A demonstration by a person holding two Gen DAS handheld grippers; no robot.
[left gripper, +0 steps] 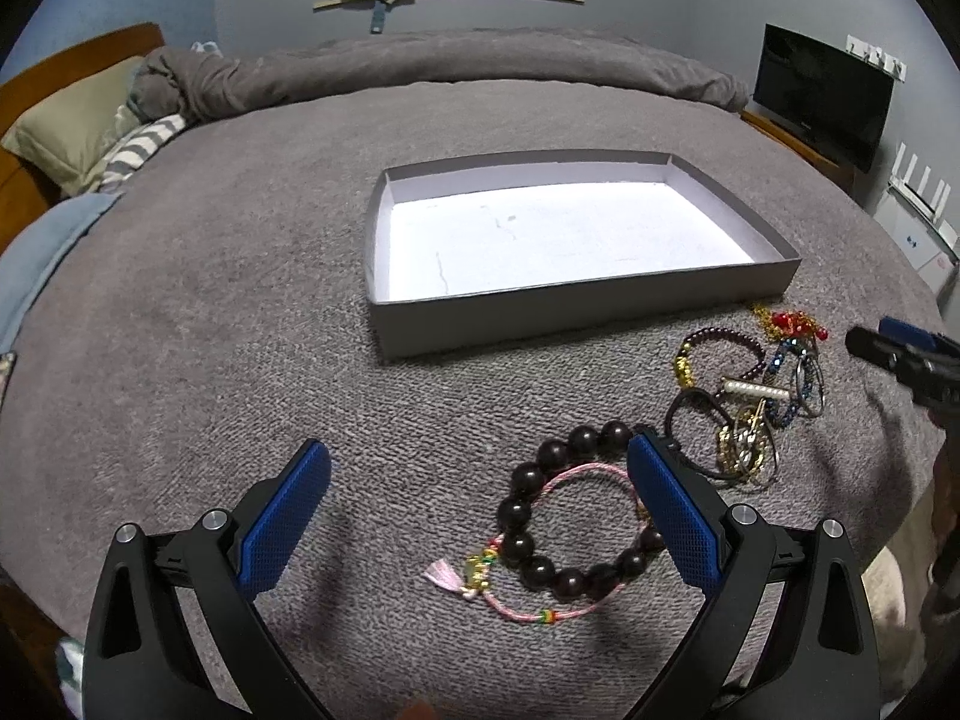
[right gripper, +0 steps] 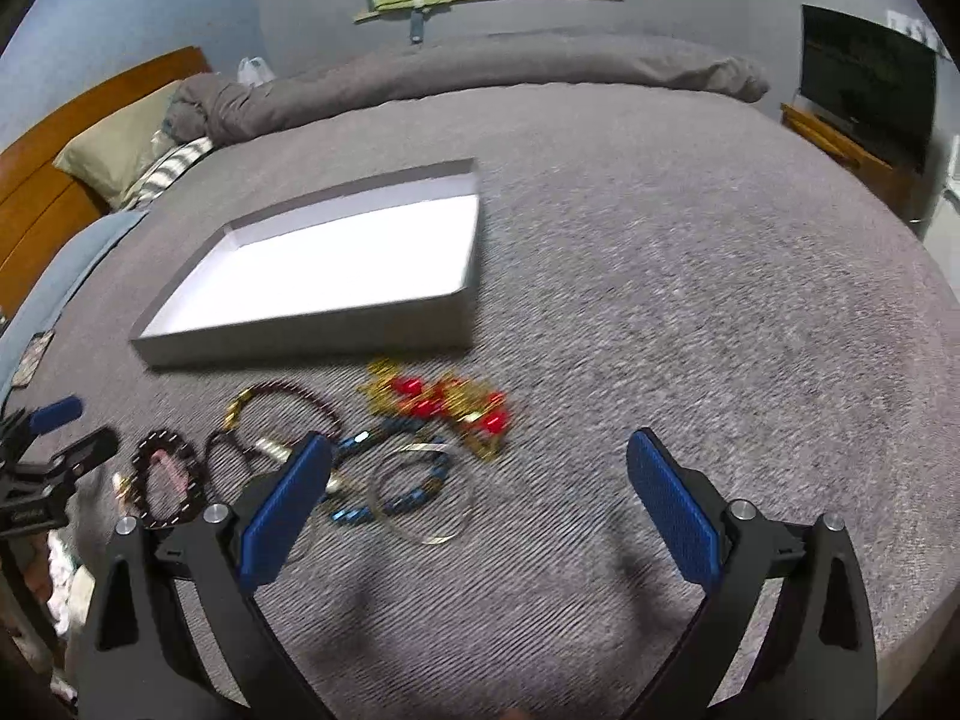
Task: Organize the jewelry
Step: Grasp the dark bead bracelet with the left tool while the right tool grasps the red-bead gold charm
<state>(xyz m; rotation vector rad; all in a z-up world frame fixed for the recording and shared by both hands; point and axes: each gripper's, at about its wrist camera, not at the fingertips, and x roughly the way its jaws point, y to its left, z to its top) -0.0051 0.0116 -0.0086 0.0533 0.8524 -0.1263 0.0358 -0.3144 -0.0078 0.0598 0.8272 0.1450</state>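
A shallow grey box (left gripper: 576, 315) with a white floor sits empty on the grey bedspread; the right wrist view has the box (right gripper: 312, 348) at upper left. My left gripper (left gripper: 480, 474) hangs open above a dark wooden bead bracelet (left gripper: 528, 546) and a pink cord bracelet (left gripper: 522, 612). A heap of jewelry (left gripper: 750, 402) lies to their right. My right gripper (right gripper: 480, 468) is open over the bedspread, with a silver bangle (right gripper: 420, 504), a blue bead bracelet (right gripper: 390, 504) and a red-and-gold piece (right gripper: 444, 399) just ahead of its left finger. Nothing is held.
The bedspread (right gripper: 690, 300) stretches bare to the right of the jewelry. A rolled duvet (left gripper: 420, 69) and pillows (left gripper: 66, 126) lie at the far side. A television (left gripper: 822, 96) stands on a wooden unit at right. The bed's edge curves close at lower right.
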